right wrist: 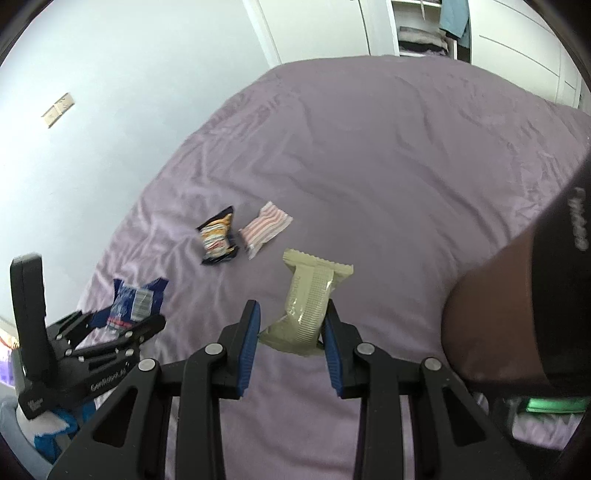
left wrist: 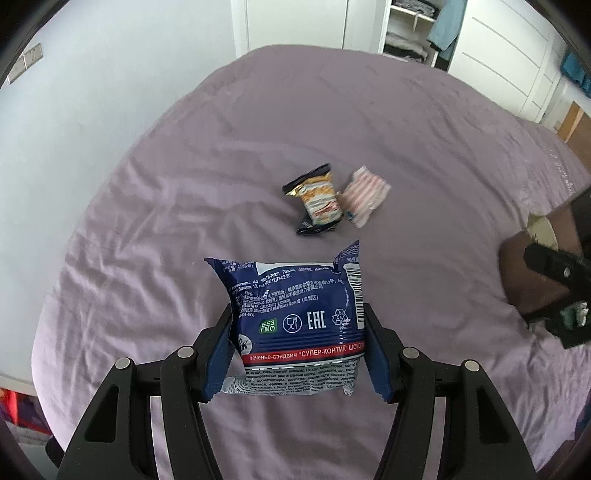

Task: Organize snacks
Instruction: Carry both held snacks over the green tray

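My left gripper is shut on a blue cookie-sandwich packet and holds it above the purple bed cover. The same packet shows in the right wrist view, in the left gripper. My right gripper stands open around the lower end of a beige snack bar; its right pad touches the wrapper, the left pad is apart. A dark-and-orange snack packet and a pink-striped packet lie side by side mid-bed.
A pale wall borders the bed on the left. White wardrobes with open shelves stand beyond the far end. A person's arm in a dark sleeve fills the right. The right gripper's body shows at the right edge.
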Demonstrator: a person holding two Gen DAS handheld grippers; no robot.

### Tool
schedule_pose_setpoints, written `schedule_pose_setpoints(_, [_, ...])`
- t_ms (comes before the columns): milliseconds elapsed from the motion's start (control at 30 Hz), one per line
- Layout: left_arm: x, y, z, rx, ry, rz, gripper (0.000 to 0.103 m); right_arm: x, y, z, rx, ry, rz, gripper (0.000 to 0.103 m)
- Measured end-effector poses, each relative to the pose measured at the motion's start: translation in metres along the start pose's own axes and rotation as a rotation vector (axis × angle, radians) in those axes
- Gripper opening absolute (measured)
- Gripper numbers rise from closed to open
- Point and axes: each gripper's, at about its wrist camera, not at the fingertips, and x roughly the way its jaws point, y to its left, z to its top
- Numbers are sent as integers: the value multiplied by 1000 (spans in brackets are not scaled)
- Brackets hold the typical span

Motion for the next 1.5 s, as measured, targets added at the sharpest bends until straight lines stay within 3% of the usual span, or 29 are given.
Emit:
schedule_pose_setpoints(300, [-73,-33,-1,79,-66,-54,57,-78,11,-24,-22,-54,22,15])
schedule_pose_setpoints(600, [-118,-102,-4,231,-89,-166,57,-132,-22,-59,67,-78,-22,15])
schedule_pose_setpoints(967, [-132,-196,-26,456,-48,-294,57,-169,-97,-123,276,-83,-134,15])
schedule_pose_setpoints(1267, [-157,-283,-52,647,-35,-467,57,-207,-168,-151,418,-140,-260,15])
schedule_pose_setpoints(1500, [-152,-366,-46,685,-49,-570,57,-225,-235,-157,475,-175,-354,15])
